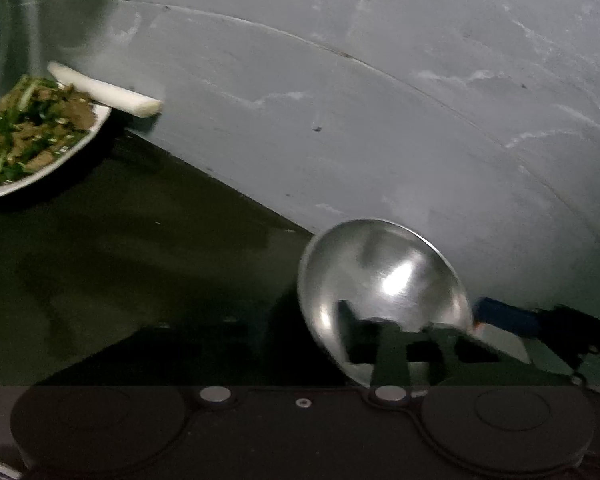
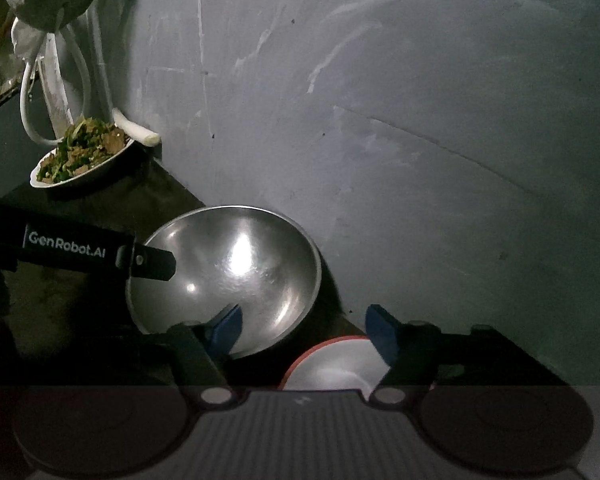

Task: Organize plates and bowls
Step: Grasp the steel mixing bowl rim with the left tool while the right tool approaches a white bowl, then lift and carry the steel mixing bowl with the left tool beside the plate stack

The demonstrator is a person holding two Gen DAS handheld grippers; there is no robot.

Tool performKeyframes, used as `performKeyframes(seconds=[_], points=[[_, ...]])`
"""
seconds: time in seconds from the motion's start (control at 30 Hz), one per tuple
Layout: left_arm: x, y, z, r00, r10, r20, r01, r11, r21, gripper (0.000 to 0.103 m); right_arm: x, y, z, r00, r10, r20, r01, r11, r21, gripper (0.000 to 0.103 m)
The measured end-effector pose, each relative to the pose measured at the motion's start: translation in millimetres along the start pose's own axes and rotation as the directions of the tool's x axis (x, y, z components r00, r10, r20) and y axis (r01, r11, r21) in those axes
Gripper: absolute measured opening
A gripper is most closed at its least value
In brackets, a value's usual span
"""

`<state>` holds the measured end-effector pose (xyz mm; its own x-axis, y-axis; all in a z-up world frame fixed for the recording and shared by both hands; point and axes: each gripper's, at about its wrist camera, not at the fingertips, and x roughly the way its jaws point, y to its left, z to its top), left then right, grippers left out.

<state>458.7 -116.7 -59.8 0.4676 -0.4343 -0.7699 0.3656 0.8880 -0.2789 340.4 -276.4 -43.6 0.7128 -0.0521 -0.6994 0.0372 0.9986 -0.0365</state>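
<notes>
Round stainless-steel bowl sits on the dark counter. Our left gripper reaches over its left rim, and we cannot tell whether it grips. Our right gripper gapes, straddling the near rim.

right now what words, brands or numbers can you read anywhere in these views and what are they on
"GenRobot.AI": white lettering on the black body of the left gripper, seen from the right wrist view as it reaches over the rim of the steel bowl.
Nothing else is readable: the steel bowl, the plate of food, the red-rimmed white dish and the grey wall carry no visible text in either view.
</notes>
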Motion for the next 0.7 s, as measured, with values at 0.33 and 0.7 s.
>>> performKeyframes(seconds=[0.33, 0.7], points=[[-2.4, -0.9, -3.4, 1.0, -0.003, 0.016, 0.003, 1.0, 0.012, 0.015, 7.5, 3.6, -1.2, 1.0, 0.004, -0.01, -0.004, 1.0, 0.018, 0.034], [-37.3, 9.9, -8.0, 0.998, 0.018, 0.064, -0.016, 0.999, -0.039, 0.013, -9.0, 12.3, 1.9, 0.999, 0.016, 0.037, -0.017, 1.0, 0.026, 0.025]])
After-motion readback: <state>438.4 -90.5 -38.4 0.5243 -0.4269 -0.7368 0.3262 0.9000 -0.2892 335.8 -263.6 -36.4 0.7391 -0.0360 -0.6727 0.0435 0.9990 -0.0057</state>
